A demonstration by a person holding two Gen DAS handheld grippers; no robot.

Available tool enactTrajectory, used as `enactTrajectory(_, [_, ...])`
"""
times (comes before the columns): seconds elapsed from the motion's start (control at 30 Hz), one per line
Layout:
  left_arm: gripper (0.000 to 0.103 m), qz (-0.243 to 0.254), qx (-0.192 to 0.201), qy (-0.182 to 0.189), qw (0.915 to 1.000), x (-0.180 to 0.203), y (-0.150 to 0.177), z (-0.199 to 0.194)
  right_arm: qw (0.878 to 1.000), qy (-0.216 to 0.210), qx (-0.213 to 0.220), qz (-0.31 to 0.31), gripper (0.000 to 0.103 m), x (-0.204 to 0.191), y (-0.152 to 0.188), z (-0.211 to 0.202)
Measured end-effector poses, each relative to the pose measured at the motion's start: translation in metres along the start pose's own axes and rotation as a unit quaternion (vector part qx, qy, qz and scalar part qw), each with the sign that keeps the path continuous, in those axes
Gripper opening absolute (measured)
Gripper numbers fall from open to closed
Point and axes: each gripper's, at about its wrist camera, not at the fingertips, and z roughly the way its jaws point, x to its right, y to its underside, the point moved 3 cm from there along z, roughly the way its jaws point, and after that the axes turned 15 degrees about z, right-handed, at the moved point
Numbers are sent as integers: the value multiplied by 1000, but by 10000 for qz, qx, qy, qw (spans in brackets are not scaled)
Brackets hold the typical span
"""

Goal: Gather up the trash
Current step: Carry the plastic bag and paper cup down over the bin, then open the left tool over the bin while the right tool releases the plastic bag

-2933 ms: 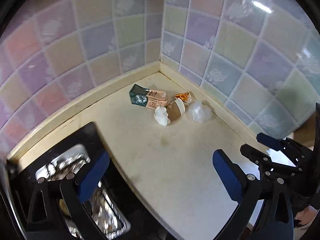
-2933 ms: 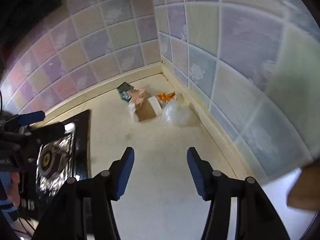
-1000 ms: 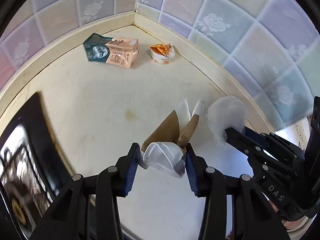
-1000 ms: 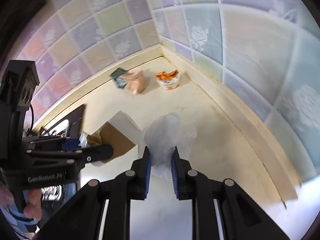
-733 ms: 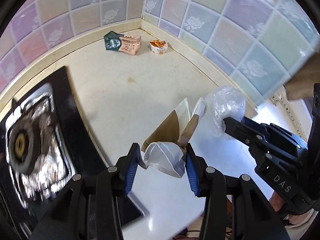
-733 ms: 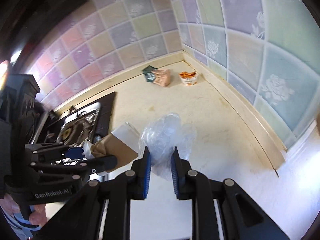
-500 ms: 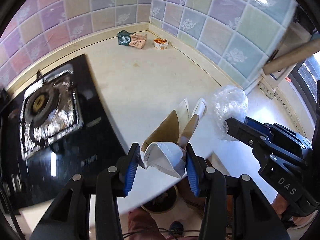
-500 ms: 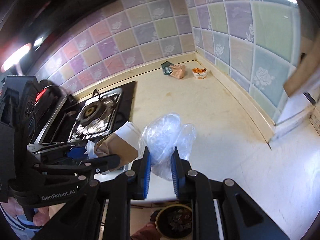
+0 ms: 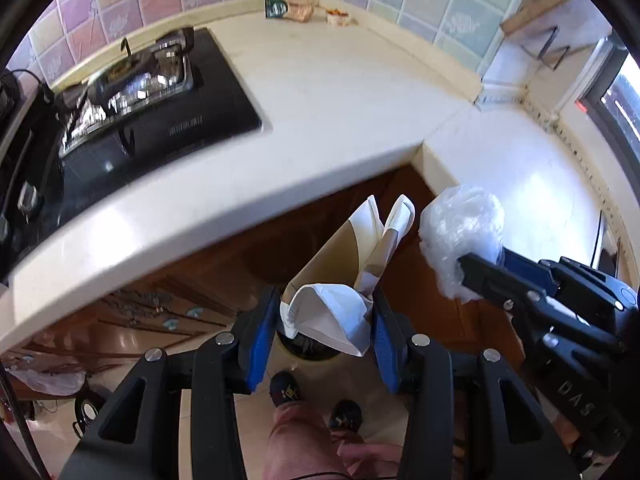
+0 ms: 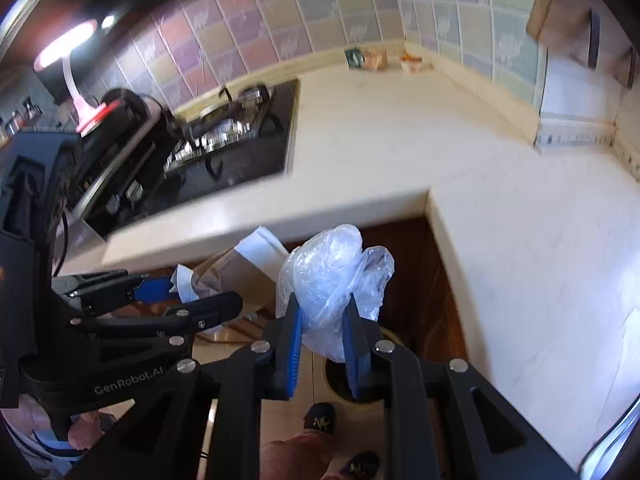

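**Both fingers loaded, bin below**

Fingers of the left gripper (image 9: 326, 326) pinch a crumpled paper cup (image 9: 344, 280) with a white napkin wad, held at its base so the torn end sticks up toward 12 o'clock. Right gripper (image 10: 322, 338) stands narrow, clamped on a clear plastic bag (image 10: 332, 276) bunched above the pads; the low grip looks meant to keep the loose film from slipping.

Both loads hang off the countertop (image 9: 360, 92) edge over a round trash bin (image 10: 340, 376) on the floor, partly hidden, just under the fingertips at 6 o'clock. Likely a release comes next.

Left behind in the far corner at 12 o'clock: a carton (image 9: 288, 9) and a small cup (image 9: 338, 17), print unreadable.

Writing: "GenRobot.AI" on the left gripper's body, "DAS" on the right's.
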Motion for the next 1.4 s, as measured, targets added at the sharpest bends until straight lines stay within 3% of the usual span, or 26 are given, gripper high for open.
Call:
enactTrajectory(0.4, [43, -183, -806, 189, 9964, -12, 78, 144, 9898, 576, -1050, 775, 18, 52, 77, 147])
enactTrajectory(0.67, [43, -184, -953, 269, 9949, -18, 98, 249, 9787, 943, -1211, 1362, 19, 110, 108, 245])
enactTrajectory(0.83, [43, -260, -1036, 318, 9938, -19, 104, 300, 9748, 1151, -1274, 1423, 19, 132, 125, 289])
enactTrajectory(1.03, [43, -245, -1201, 389, 9917, -20, 114, 337, 9699, 1292, -1419, 1501, 20, 145, 139, 321])
enactTrajectory(1.4, [44, 93, -1287, 303, 9912, -16, 118, 347, 9662, 1356, -1524, 1576, 23, 156, 140, 340])
